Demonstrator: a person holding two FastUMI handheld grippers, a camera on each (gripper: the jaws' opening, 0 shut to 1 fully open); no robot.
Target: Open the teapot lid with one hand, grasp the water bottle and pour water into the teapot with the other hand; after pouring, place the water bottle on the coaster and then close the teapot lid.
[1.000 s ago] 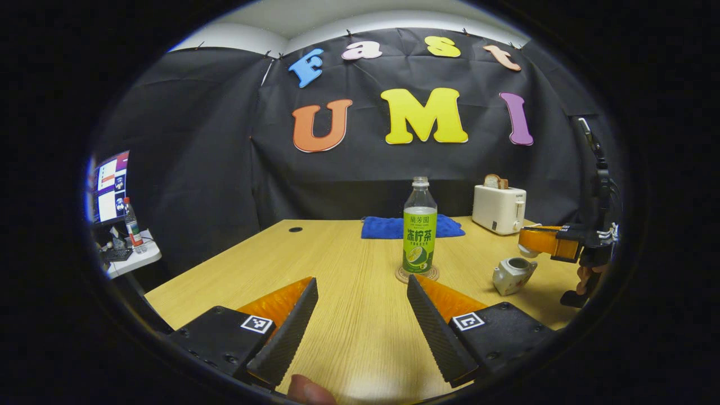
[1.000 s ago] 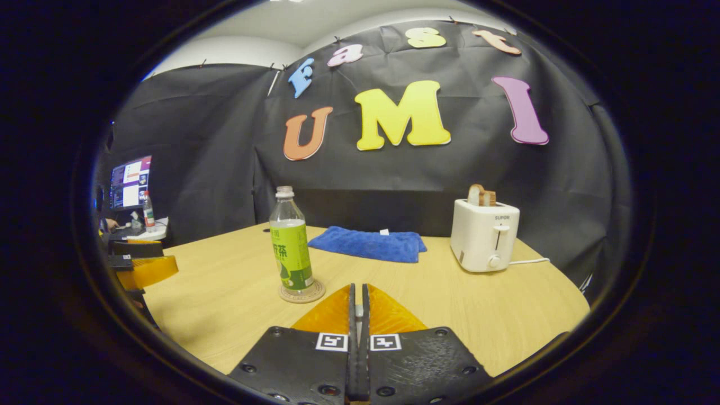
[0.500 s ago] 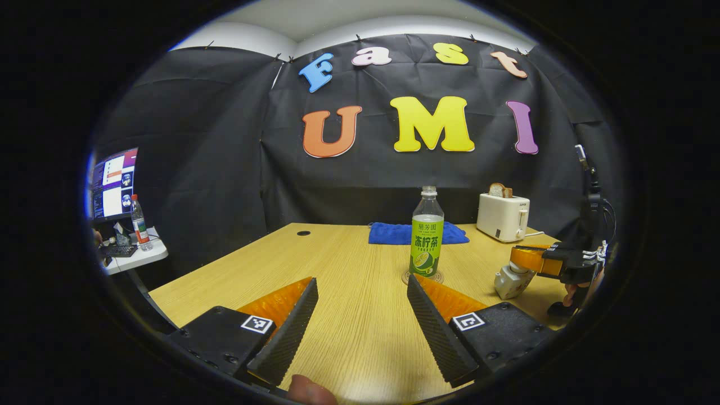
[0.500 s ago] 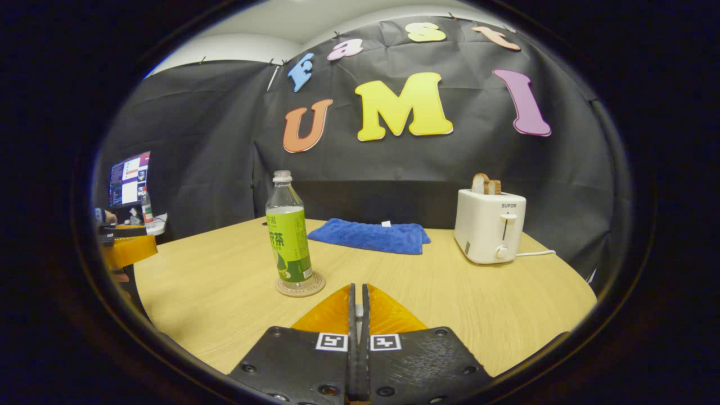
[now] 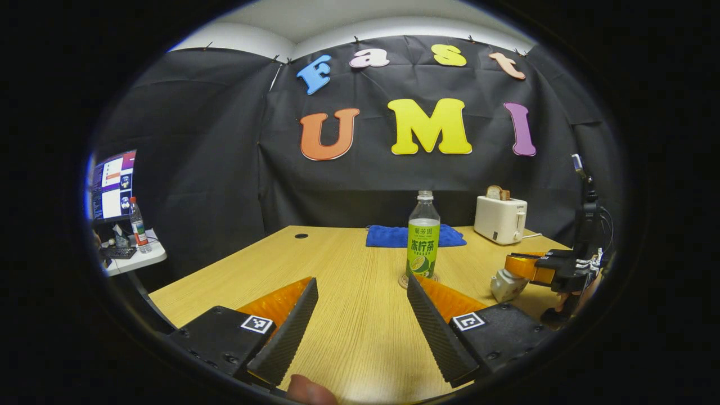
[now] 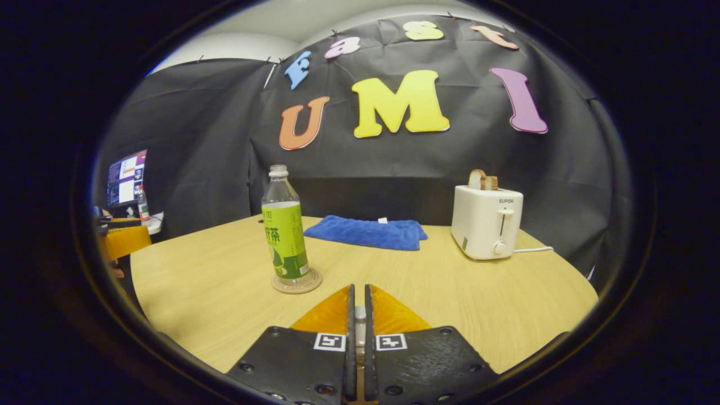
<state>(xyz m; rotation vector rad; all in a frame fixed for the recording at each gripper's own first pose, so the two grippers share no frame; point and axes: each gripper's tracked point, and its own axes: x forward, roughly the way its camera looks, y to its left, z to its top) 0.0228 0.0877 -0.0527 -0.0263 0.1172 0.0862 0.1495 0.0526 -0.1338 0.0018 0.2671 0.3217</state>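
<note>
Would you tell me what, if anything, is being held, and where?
The right hand-held gripper pinches the teapot lid by its knob; the left hand-held gripper is empty.

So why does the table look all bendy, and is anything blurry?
Left gripper view: the fisheye lens bows the light wooden table and the black cloth wall; the green-labelled clear plastic bottle is sharp. Right gripper view: same curving, soft shine on the table, and the white toaster is crisp, not blurry.
</note>
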